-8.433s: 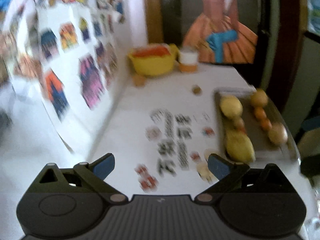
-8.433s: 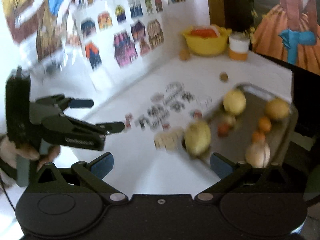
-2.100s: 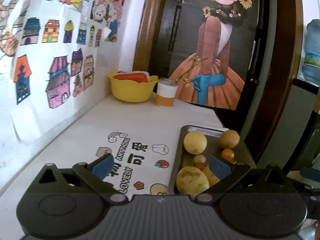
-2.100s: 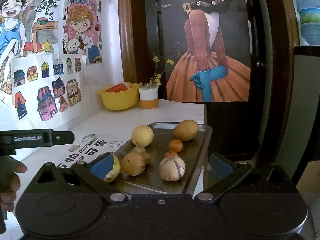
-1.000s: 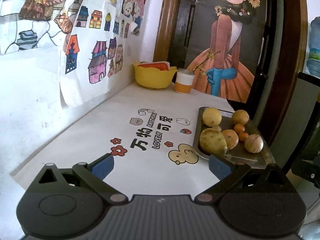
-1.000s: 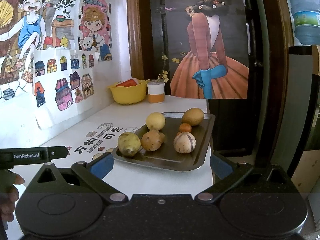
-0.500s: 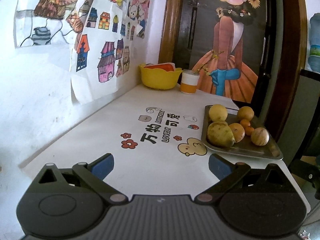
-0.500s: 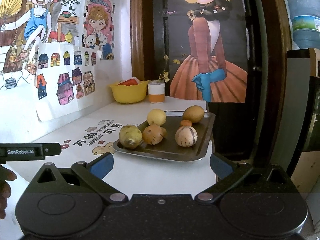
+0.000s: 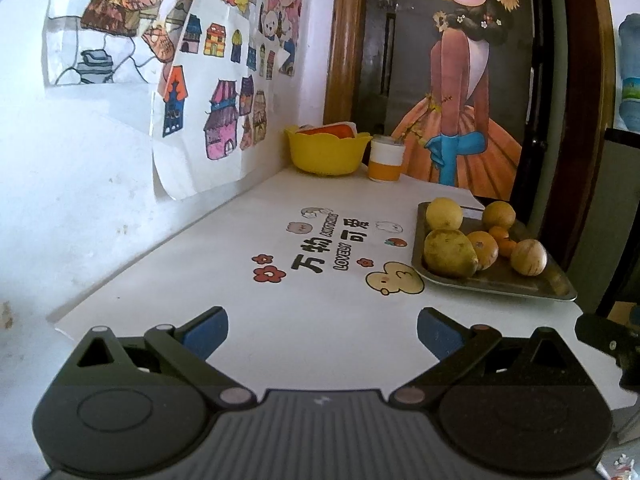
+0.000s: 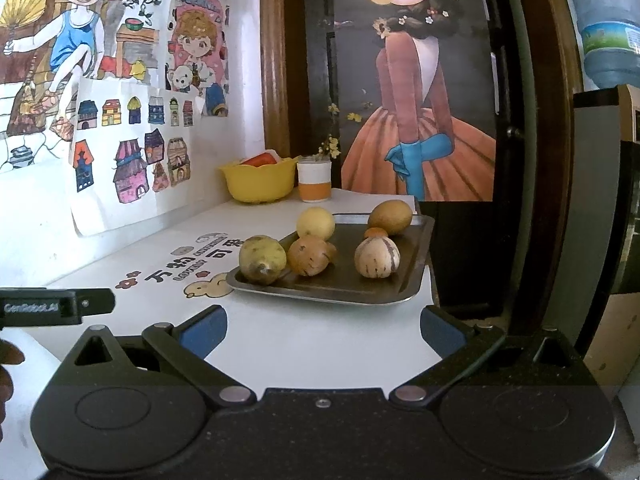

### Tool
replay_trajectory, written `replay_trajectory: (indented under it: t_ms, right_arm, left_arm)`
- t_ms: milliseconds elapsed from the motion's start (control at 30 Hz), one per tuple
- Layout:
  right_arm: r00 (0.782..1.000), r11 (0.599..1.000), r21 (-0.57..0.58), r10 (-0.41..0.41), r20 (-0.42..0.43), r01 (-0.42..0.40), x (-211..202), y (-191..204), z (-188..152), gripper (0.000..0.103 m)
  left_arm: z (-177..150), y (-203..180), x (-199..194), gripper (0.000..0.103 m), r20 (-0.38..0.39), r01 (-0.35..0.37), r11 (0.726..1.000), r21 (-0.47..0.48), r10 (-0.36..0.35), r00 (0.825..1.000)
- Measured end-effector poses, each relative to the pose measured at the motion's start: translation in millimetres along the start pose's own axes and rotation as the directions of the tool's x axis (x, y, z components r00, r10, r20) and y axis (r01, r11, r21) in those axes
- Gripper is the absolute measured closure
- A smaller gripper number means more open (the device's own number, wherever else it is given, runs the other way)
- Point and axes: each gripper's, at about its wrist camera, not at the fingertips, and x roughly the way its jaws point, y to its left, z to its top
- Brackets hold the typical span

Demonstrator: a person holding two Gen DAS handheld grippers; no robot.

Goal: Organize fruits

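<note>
A grey metal tray (image 10: 408,280) (image 9: 556,286) lies on the right side of the white table and holds several fruits. Among them are a yellow-green mango (image 10: 262,259) (image 9: 449,253) at the near left, a round yellow fruit (image 10: 316,222) (image 9: 444,213), a brown fruit (image 10: 311,256) and a pale striped fruit (image 10: 377,257) (image 9: 528,257). My left gripper (image 9: 322,332) is open and empty over the table's near edge, well short of the tray. My right gripper (image 10: 323,330) is open and empty too, in front of the tray's near rim.
A yellow bowl (image 9: 326,152) (image 10: 258,183) with something orange in it and a white-and-orange cup (image 9: 386,158) (image 10: 315,182) stand at the far end. Drawings cover the wall on the left. A dark doorway and a poster lie behind the table.
Both grippers have drawn back from the tray toward the table's near edge, so the tray and fruits look smaller and farther away. Both stayed open and empty.
</note>
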Motion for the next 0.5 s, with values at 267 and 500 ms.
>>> replay_trajectory:
  t_ms: [267, 500]
  right_arm:
    - [1.000, 1.000, 0.006, 0.001, -0.020, -0.001, 7.1, 1.8, -1.8, 0.001]
    - [1.000, 1.000, 0.002, 0.002, -0.021, -0.002, 7.0, 3.3, -2.1, 0.001]
  left_arm:
    - [-2.6, 7.3, 0.7, 0.000, -0.007, -0.010, 1.000, -0.017, 0.009, 1.000]
    - [-2.9, 9.1, 0.3, 0.000, -0.008, -0.011, 1.000, -0.028, 0.011, 1.000]
